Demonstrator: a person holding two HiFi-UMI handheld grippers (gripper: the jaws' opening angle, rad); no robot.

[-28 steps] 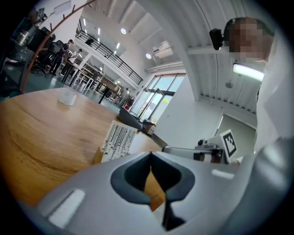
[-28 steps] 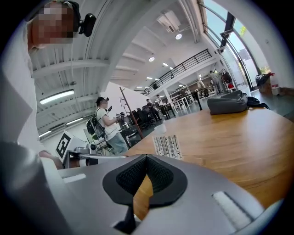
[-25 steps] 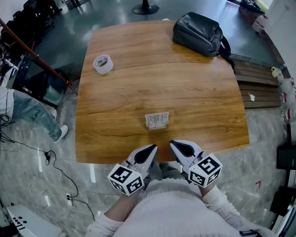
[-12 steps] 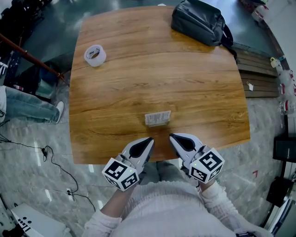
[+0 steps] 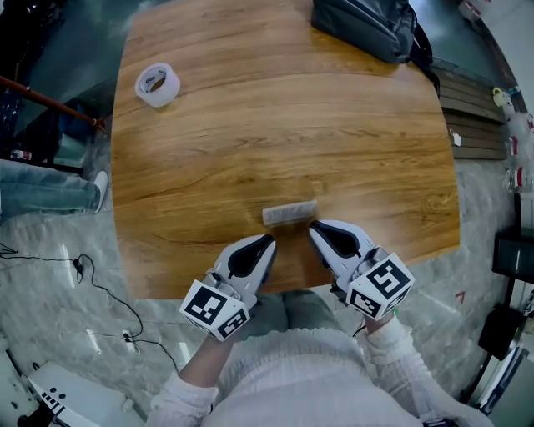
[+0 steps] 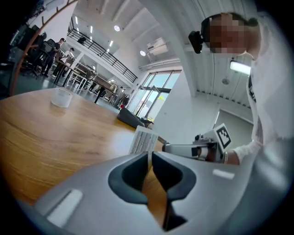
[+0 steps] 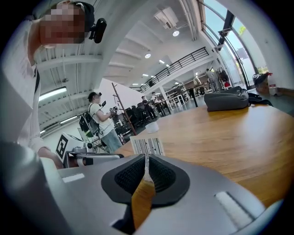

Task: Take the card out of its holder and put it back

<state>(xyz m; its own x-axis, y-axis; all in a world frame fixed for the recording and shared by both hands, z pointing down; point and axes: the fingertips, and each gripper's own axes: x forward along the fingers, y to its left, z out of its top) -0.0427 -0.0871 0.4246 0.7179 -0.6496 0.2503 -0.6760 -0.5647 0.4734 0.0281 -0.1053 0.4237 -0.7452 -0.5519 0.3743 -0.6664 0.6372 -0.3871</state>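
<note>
A rounded wooden bench (image 5: 250,142) stands on a glossy grey marbled floor (image 5: 50,267) trailed by a black cable (image 5: 81,265), in a tall white hall with large windows (image 6: 156,85), a railed upper gallery (image 7: 181,62) and ceiling lights (image 7: 147,55).

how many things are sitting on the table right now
3: the tape roll at the far left, the black bag at the far right, partly out of frame, and the card holder near the front edge. None looks hidden.

Bright even daylight, fisheye-warped edges.
</note>
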